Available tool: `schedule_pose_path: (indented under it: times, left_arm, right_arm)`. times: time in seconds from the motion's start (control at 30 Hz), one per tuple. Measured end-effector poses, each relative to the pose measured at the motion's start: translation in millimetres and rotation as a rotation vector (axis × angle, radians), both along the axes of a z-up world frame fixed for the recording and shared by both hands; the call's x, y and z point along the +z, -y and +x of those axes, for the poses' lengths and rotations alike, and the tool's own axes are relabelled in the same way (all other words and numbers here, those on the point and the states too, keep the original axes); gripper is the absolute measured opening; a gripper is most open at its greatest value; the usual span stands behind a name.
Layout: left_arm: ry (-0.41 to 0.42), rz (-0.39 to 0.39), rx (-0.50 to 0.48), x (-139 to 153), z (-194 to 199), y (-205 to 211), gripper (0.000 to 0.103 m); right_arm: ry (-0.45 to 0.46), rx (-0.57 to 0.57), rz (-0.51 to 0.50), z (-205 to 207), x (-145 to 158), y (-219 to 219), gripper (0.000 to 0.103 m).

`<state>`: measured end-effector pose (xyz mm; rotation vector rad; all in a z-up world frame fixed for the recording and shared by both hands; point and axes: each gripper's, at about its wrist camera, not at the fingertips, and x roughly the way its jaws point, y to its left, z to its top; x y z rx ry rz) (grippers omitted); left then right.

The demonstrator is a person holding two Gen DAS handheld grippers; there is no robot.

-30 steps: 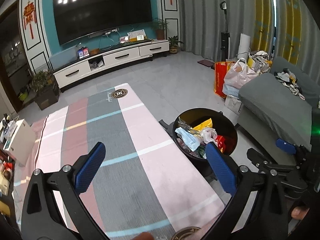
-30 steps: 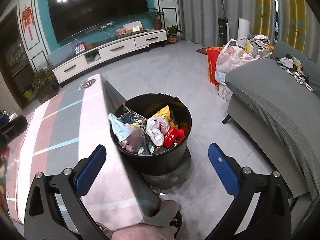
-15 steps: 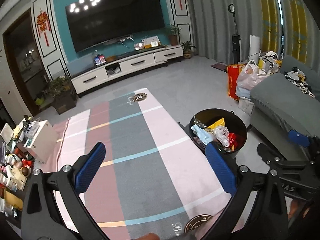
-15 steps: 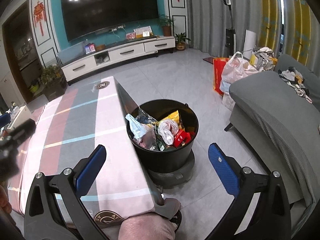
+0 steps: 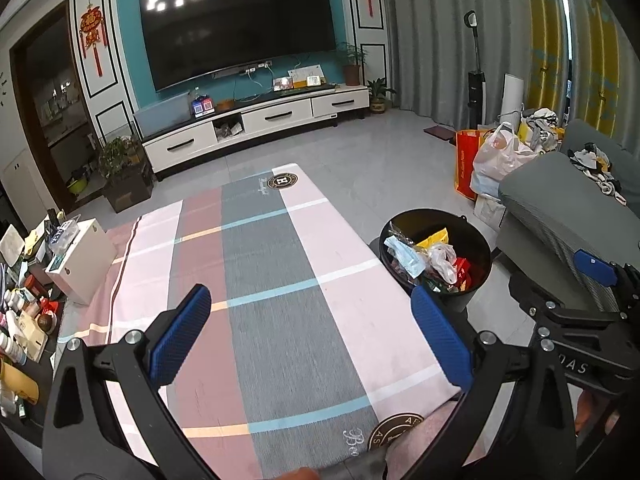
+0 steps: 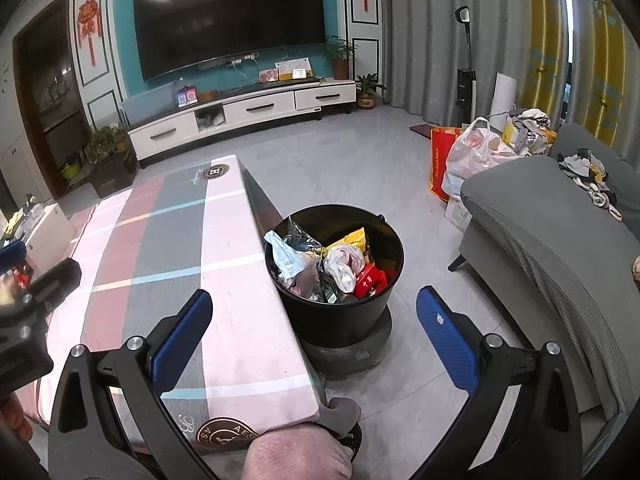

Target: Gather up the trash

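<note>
both hand-held grippers (image 5: 310, 332) (image 6: 314, 328) spread wide, empty.

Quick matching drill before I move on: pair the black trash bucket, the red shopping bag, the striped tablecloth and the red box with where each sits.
Things:
1. black round trash bucket
2. red shopping bag
3. striped pink-and-grey tablecloth
4. small red box

Places:
A. inside the bucket
B. spread over the table
C. on the floor beside the table
D. on the floor near the grey sofa

Pairs: 1-C, 2-D, 3-B, 4-A
</note>
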<state>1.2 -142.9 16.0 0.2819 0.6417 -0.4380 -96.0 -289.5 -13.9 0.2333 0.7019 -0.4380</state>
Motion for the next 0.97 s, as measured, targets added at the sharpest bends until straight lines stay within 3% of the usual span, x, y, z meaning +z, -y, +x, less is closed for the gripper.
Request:
schedule_pose_path:
  times: [0.97]
  left_arm:
    - [-0.025, 0.012, -0.003, -7.5, 2.6, 3.0, 0.100]
  right_arm:
    - [-0.005, 0.004, 0.012, 0.7, -4.9, 1.9, 0.100]
